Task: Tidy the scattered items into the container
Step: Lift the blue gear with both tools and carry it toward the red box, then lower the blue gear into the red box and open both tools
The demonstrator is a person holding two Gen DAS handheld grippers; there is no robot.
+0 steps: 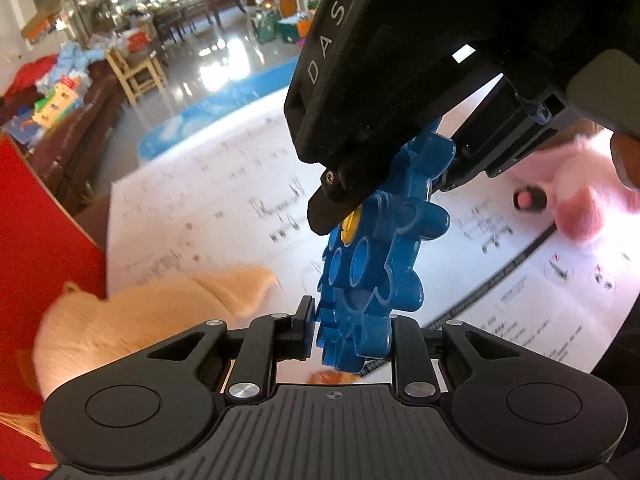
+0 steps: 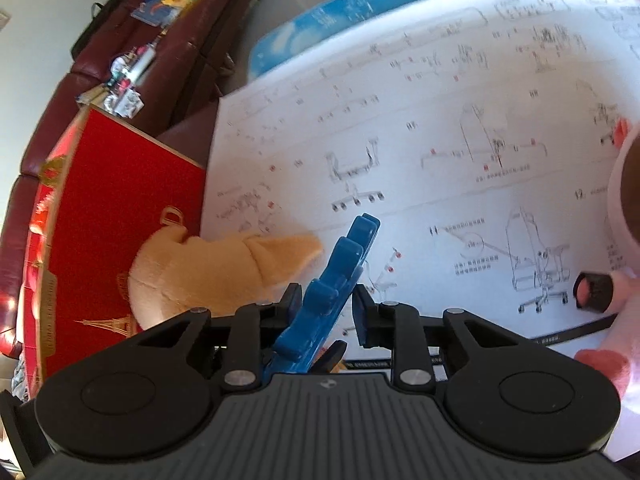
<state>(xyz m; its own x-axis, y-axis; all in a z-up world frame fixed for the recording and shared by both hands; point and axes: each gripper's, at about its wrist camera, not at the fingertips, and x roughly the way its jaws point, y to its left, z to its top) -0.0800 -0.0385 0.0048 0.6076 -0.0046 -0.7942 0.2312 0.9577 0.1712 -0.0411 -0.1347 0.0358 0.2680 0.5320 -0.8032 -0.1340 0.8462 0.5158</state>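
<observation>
Both pairs of fingers (image 1: 308,322) are clamped on the blue gear toy (image 1: 372,264) above the tabletop (image 2: 440,128). Next, release one grip (your choice) and carry it to the red box (image 2: 120,208).

left gripper (image 1: 352,332): black, with two round bumps on a ridged grey base
its links: flat black bars with shiny silver round bolts, just behind the black fingers (image 1: 302,330)
base mark: a small cross in a circle, in the middle of the ridged base
right gripper (image 1: 384,184): big black block above the left gripper
letters: white "DAS" on its side
screw: one small silver screw near its tip
sticker: small white patch on top
</observation>
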